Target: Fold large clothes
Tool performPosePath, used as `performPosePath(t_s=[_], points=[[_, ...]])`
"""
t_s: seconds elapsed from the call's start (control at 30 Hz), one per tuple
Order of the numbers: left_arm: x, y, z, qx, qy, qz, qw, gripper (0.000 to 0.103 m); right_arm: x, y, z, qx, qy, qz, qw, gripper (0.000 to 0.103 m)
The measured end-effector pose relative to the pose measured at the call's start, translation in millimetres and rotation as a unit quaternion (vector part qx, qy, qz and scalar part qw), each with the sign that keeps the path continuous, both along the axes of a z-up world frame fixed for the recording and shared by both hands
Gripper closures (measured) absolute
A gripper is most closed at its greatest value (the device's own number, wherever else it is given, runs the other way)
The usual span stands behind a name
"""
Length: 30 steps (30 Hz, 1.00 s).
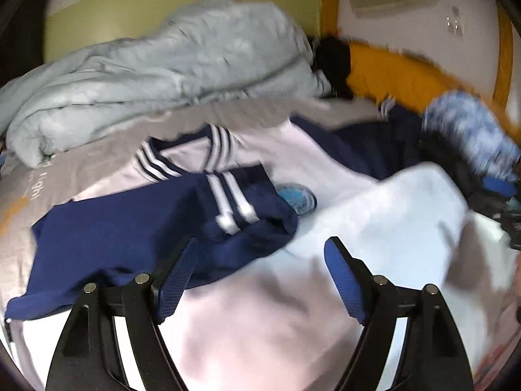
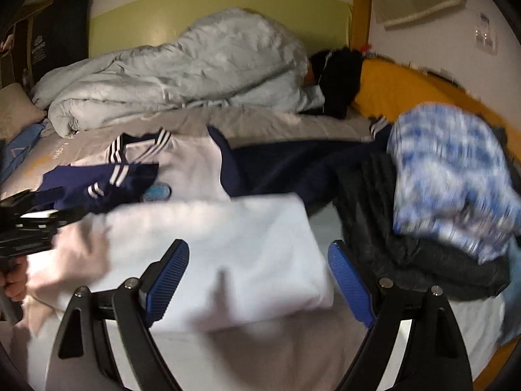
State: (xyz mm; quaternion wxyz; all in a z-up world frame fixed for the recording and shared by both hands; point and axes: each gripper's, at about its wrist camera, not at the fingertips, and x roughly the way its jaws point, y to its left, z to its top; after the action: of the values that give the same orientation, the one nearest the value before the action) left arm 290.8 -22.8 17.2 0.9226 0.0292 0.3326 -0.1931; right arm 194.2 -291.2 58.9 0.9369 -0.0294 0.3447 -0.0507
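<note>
We see the bed (image 2: 136, 137) under a grey sheet, everything laid out on it. Landmark: the white jacket (image 2: 228, 254) with navy sleeves, spread across the bed's near half.

Behind the jacket, against the green wall: a bunched pale grey duvet (image 2: 195, 75), biggest item on the bed. Right of the duvet, a yellow cushion (image 2: 390, 91) along the bed edge, with something dark at its near end; we can't tell what.

Right of the jacket: a dark padded garment (image 2: 423, 254) with a blue-and-white patterned cloth (image 2: 449, 169) on top, blurred.

On the jacket: one navy sleeve (image 1: 130, 234) folded across the white body, striped cuff (image 1: 232, 205) just beside a round blue chest badge (image 1: 298, 198). Striped collar (image 1: 182, 159) at the far end. The near white panel is folded over, lying flat.

Left tongs (image 1: 260, 267): apart, nothing between the pads, hanging over the jacket's white body next to the folded sleeve. Right tongs (image 2: 259, 270): apart, nothing clamped, above the folded white panel.

In the right wrist view the left tongs' black frame sits at the jacket's left edge, a hand (image 2: 14, 282) behind it.
</note>
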Motion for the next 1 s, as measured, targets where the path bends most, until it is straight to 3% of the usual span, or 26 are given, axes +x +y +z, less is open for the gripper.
performPosePath(t_s=[0.1,0.27,0.37,0.43,0.5,0.57,0.6,0.7,0.77,0.8,0.87,0.93,1.0], points=[[10,34,40,-0.053,-0.026,0.048,0.9971,0.024,22,19,19,-0.001,-0.006,0.024,1.000,0.017],[43,91,78,-0.088,-0.053,0.144,0.9843,0.024,69,63,30,0.022,0.005,0.081,0.996,0.017],[51,120,62,-0.104,-0.058,0.169,0.9784,0.024,95,106,17,0.021,0.023,0.129,0.991,0.019],[55,131,39,-0.079,-0.058,0.190,0.9769,0.024,112,135,-4,0.042,0.050,0.159,0.985,0.026],[66,139,23,-0.056,-0.030,0.212,0.9752,0.024,129,162,-27,0.059,0.088,0.191,0.976,0.032],[68,154,20,-0.084,-0.032,0.228,0.9696,0.024,141,181,-46,0.058,0.119,0.211,0.968,0.032],[69,159,19,-0.087,-0.031,0.233,0.9680,0.024,147,191,-59,0.037,0.136,0.217,0.966,0.032],[64,163,21,-0.074,-0.046,0.236,0.9678,0.024,158,213,-93,-0.105,0.156,0.174,0.967,0.036],[65,164,19,-0.072,-0.044,0.237,0.9679,0.024,162,205,-96,-0.119,0.145,0.154,0.970,0.051],[69,164,17,-0.077,-0.037,0.233,0.9688,0.024,163,200,-94,-0.125,0.140,0.142,0.972,0.054],[71,166,13,-0.088,-0.024,0.234,0.9680,0.024,163,191,-77,-0.144,0.084,0.137,0.977,0.070],[72,164,11,-0.080,-0.023,0.242,0.9667,0.024,162,179,-53,-0.166,0.014,0.144,0.975,0.075],[75,159,7,-0.061,-0.021,0.243,0.9678,0.024,168,169,-38,-0.171,-0.003,0.130,0.977,0.082]])
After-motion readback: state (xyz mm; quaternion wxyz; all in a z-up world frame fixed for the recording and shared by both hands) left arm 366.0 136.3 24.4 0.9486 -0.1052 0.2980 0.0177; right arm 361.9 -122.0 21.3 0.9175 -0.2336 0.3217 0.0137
